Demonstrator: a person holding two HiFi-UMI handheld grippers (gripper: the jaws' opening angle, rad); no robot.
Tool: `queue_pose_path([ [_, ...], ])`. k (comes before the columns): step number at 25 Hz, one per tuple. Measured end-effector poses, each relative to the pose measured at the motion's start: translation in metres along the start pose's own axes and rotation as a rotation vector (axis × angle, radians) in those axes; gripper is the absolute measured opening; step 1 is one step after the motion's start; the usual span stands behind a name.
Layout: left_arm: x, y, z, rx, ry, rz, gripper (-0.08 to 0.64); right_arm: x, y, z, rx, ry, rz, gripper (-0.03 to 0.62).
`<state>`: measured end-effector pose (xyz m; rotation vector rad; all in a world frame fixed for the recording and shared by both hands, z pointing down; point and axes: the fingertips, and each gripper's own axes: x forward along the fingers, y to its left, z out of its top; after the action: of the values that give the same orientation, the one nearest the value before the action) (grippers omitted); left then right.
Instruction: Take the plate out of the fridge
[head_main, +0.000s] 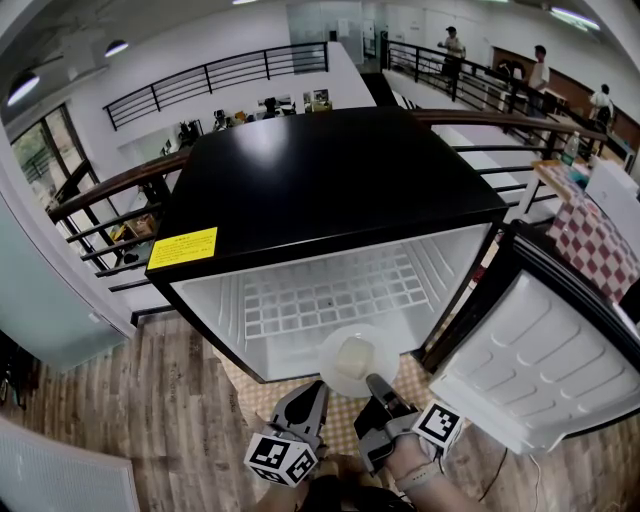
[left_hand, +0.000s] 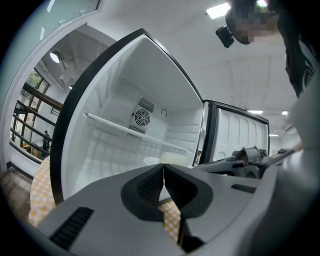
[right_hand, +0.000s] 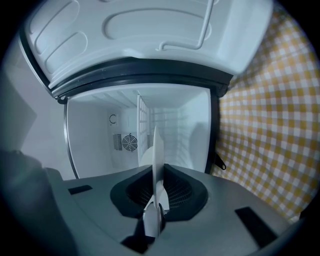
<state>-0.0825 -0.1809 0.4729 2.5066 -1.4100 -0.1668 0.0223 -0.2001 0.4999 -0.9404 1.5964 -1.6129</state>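
Note:
A white plate (head_main: 357, 363) carrying a pale cream lump hangs at the mouth of the open black fridge (head_main: 330, 180), just in front of its white floor. My right gripper (head_main: 379, 387) is shut on the plate's near rim. In the right gripper view the plate (right_hand: 157, 160) stands edge-on between the pads of that gripper (right_hand: 157, 194). To its left, my left gripper (head_main: 317, 392) is shut with nothing in it; its pads meet in the left gripper view (left_hand: 163, 173). From there the plate (left_hand: 170, 159) shows ahead, low in the fridge opening.
The fridge door (head_main: 545, 350) stands wide open at the right. A wire shelf (head_main: 330, 290) spans the white inside. A yellow checked cloth (right_hand: 270, 125) lies under the fridge on the wooden floor (head_main: 150, 420). Railings and several people are far behind.

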Motion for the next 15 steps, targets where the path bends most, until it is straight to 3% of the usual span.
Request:
queue_pose_path([
  [15, 0.005, 0.003, -0.008, -0.017, 0.013, 0.001, 0.011, 0.008, -0.017, 0.001, 0.003, -0.01, -0.023, 0.049],
])
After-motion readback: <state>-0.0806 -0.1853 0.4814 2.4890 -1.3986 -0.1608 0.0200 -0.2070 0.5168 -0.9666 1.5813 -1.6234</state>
